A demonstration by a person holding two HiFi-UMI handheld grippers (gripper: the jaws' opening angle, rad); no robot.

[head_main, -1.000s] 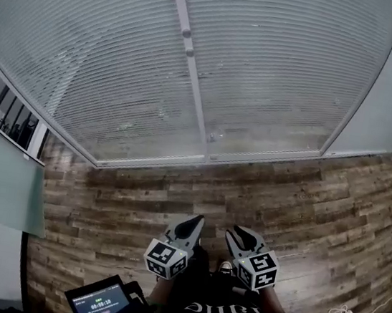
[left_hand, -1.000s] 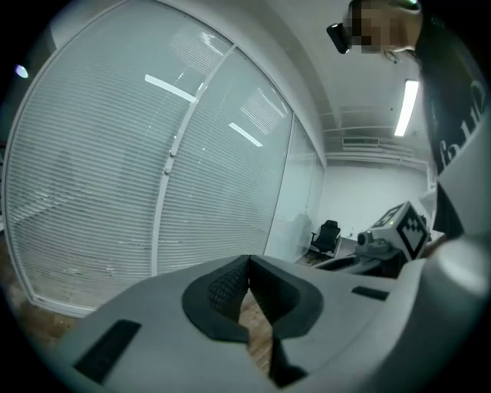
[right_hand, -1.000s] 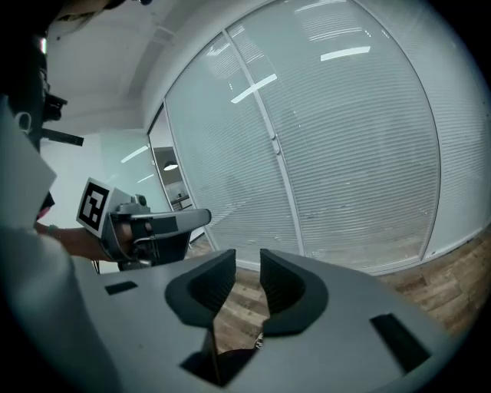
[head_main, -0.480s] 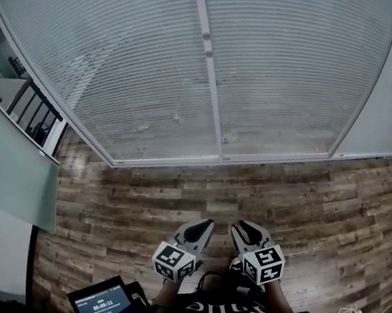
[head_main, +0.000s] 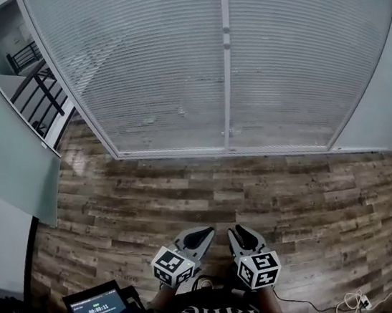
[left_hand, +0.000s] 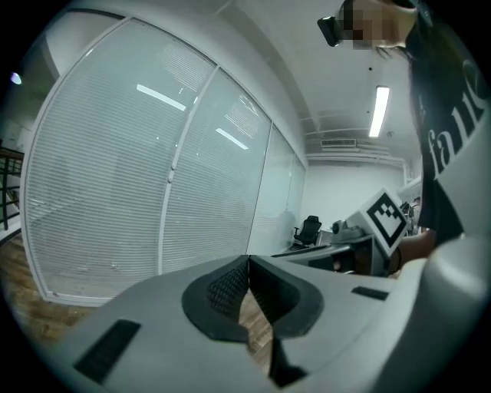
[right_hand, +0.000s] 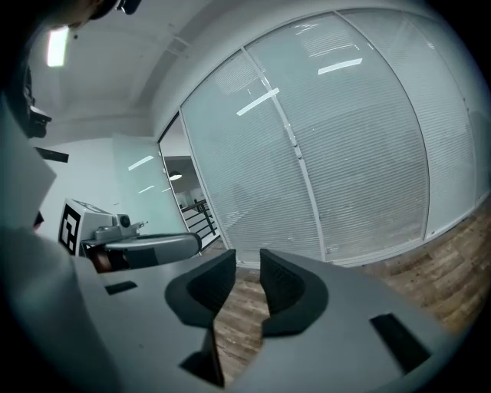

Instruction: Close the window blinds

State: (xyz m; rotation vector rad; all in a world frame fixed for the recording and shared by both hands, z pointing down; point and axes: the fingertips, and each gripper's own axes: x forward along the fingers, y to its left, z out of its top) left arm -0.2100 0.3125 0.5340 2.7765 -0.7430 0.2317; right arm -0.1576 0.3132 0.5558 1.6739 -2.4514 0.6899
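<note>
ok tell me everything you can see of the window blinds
The window blinds are pale grey-white horizontal slats, let down fully to the bottom frame at the wooden floor. They fill two tall panes split by a white upright bar with a small knob on it. The slats look thin and even, slightly see-through low down. Nothing touches them; the left gripper and right gripper are well short of them.

Wooden floor (head_main: 175,200), lit tablet (head_main: 97,307), cable (head_main: 351,303)
</note>
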